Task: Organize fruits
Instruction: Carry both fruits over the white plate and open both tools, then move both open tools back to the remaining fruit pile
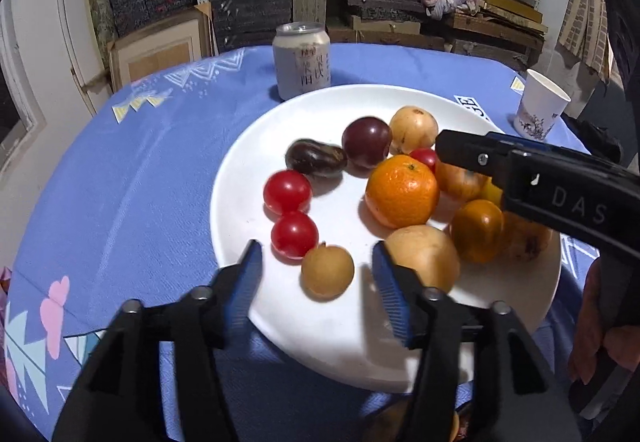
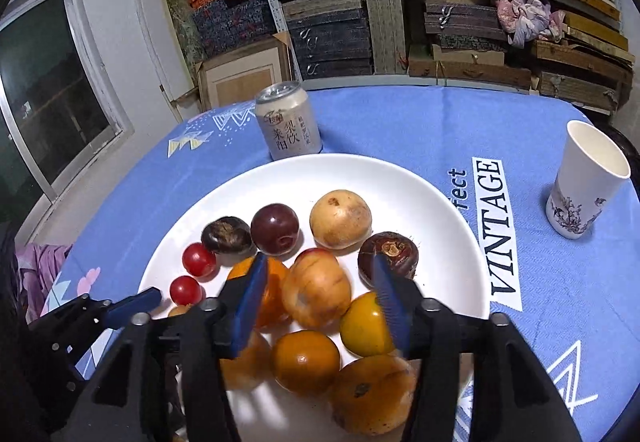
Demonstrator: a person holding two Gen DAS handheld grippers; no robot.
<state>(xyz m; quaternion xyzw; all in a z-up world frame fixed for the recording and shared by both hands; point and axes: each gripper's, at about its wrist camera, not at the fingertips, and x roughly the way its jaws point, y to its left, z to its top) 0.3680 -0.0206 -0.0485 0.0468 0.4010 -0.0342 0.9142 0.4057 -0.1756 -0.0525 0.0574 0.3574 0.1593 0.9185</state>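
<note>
Both grippers hang over the white plate [image 1: 240,178] on the blue patterned tablecloth [image 1: 120,182], and neither has hold of anything. The left gripper [image 1: 316,282] has its blue pads [image 1: 248,282] standing apart, with a small tan round fruit [image 1: 327,273] lying on the plate between them, untouched on both sides. The right gripper [image 2: 320,294] is spread apart too, its pads either side of a pale, red-blushed fruit [image 2: 316,292], which it clears.

The fruit is all on the plate. Two cherry tomatoes [image 1: 287,191] sit side by side near the left rim. Behind them lies a dark oblong fruit [image 1: 316,158], its long axis running across the plate, left to right in the left wrist view. Beside that is a dark red plum [image 1: 366,141], then a pale brown round fruit [image 1: 414,128]. A mandarin [image 1: 402,191] sits mid-plate, stem end up. Most of the others are round, so no clear direction there.

Beyond the plate stands a drink can [image 1: 302,60], upright, and a paper cup [image 1: 540,104] stands off to the right.
</note>
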